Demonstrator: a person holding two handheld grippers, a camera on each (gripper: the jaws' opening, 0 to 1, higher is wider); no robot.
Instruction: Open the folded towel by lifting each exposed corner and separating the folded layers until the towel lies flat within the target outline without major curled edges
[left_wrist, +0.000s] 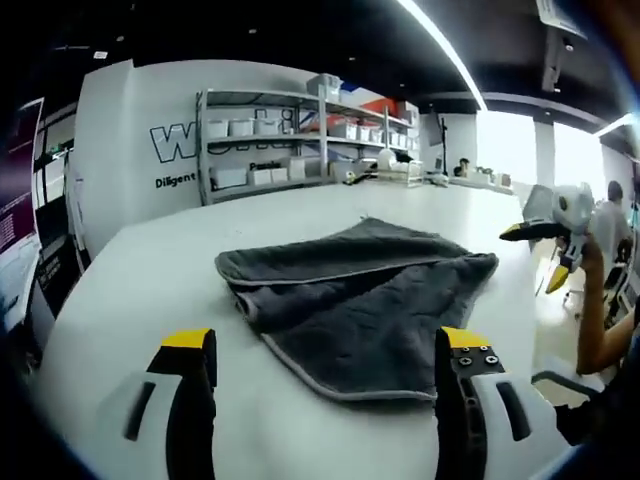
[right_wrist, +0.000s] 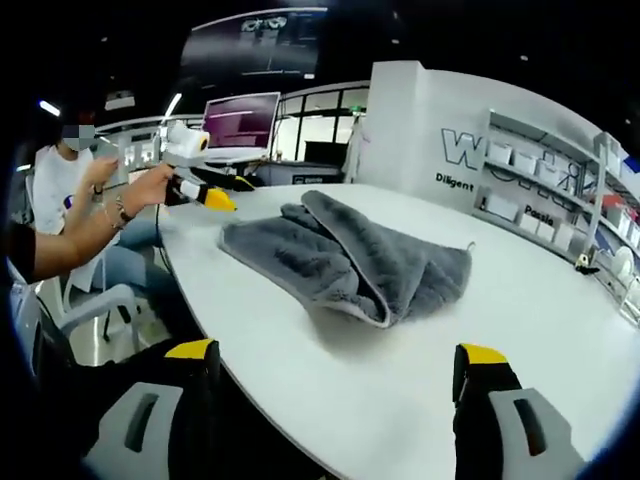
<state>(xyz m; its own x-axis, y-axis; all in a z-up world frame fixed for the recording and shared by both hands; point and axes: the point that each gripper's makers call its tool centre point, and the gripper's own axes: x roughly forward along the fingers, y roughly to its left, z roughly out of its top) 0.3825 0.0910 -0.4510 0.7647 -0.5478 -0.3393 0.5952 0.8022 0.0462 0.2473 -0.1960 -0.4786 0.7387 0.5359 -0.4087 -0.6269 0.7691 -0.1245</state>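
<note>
A dark grey towel (left_wrist: 350, 290) lies folded and rumpled on the white table (left_wrist: 140, 270), its upper layer turned back along a pale hem. My left gripper (left_wrist: 325, 345) hovers just short of the towel's near corner, open, with nothing between its jaws. To the right, past the table's edge, a hand holds my right gripper (left_wrist: 535, 255) in the air, open. In the right gripper view the towel (right_wrist: 350, 255) sits mid-table, well beyond my right gripper (right_wrist: 336, 352). A person's hand holds the left gripper (right_wrist: 205, 192) at the table's left edge.
Metal shelves (left_wrist: 300, 140) with white bins stand behind the table against a lettered white wall. A person sits on a white chair (right_wrist: 95, 305) left of the table (right_wrist: 540, 300). Monitors (right_wrist: 240, 120) glow at the back. More people sit at the far right (left_wrist: 610, 215).
</note>
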